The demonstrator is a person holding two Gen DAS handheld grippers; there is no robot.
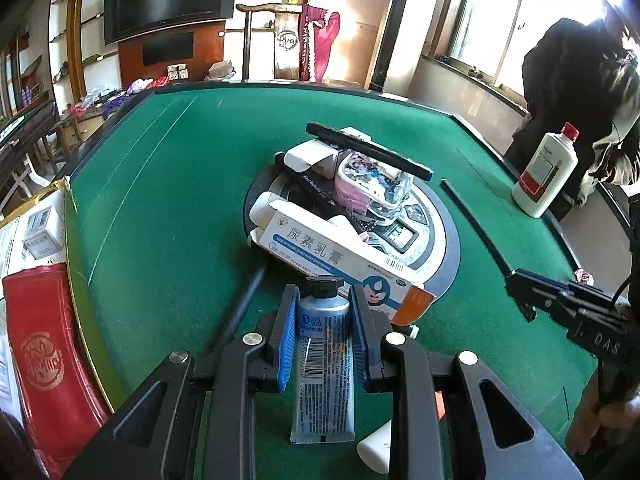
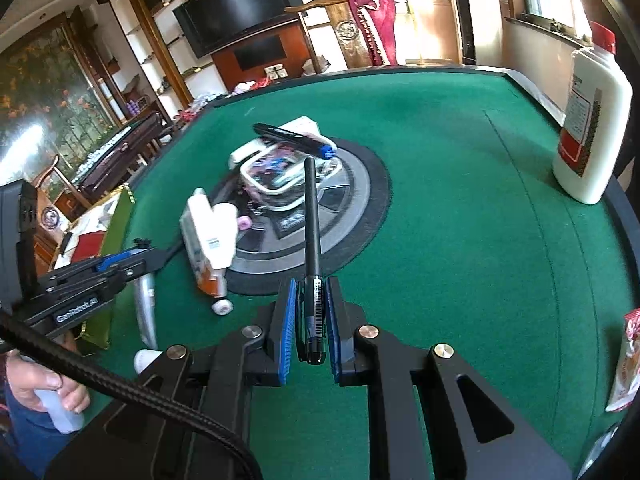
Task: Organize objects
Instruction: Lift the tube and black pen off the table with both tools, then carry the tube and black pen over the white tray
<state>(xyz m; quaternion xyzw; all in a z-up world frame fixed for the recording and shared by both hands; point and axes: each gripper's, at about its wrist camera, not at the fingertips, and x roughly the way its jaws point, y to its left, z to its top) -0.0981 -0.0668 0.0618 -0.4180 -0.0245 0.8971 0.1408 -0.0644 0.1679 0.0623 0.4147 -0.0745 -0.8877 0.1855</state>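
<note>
My left hand-held gripper (image 1: 324, 320) is clenched on a soft metal tube (image 1: 323, 364) just below its cap, above the bench (image 1: 160, 184); I judge it light and easily dented. My right hand-held gripper (image 2: 311, 312) clamps a stiff, slippery pen (image 2: 312, 248) near its capped end.

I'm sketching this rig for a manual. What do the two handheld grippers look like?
Both the left gripper and the right gripper are black angular frames with silver pivot bolts and ribbed blue pads. White lettering marks their sides; a black braided cable trails from the left one.

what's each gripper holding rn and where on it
Left gripper is shut on the silver tube just below its black cap. Right gripper is shut on the black pen near its rear end.
</note>
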